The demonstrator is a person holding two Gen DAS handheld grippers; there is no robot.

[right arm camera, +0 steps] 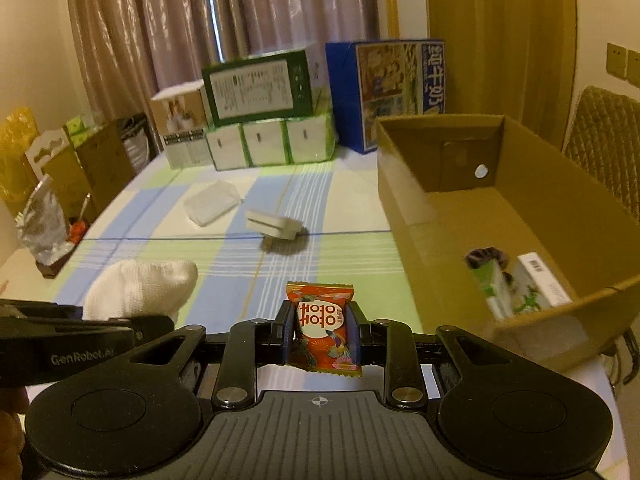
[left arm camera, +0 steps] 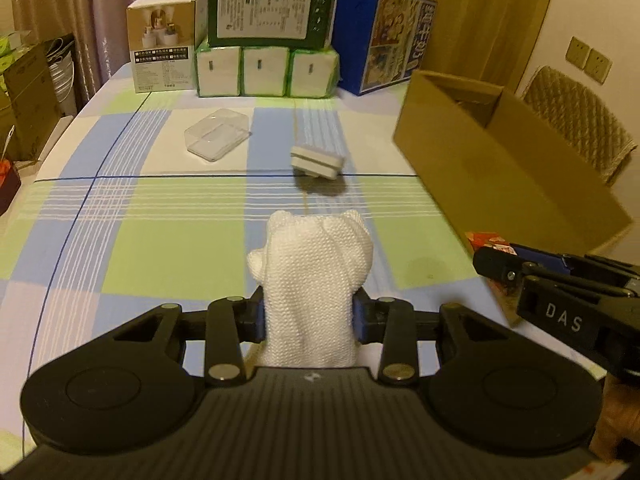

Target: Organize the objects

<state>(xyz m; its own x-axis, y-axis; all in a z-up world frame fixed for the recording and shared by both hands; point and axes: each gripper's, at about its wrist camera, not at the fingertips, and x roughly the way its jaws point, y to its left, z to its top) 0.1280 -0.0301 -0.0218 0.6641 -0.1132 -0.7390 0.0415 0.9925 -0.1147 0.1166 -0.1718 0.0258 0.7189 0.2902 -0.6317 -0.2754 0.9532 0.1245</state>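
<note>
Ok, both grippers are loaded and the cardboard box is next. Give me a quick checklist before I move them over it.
1. Left gripper shut on the white glove: ok.
2. Right gripper shut on the red candy packet: ok.
3. Cardboard box open on top: ok.
4. Free floor space inside the box: ok, items only in the near corner.
5. The two grippers apart from each other: ok, but close.
6. White plug and clear plastic case out of the path: ok.

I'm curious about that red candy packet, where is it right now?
The red candy packet sits low in the middle of the right wrist view, pinched in the right gripper above the checked tablecloth, left of the cardboard box.
</note>
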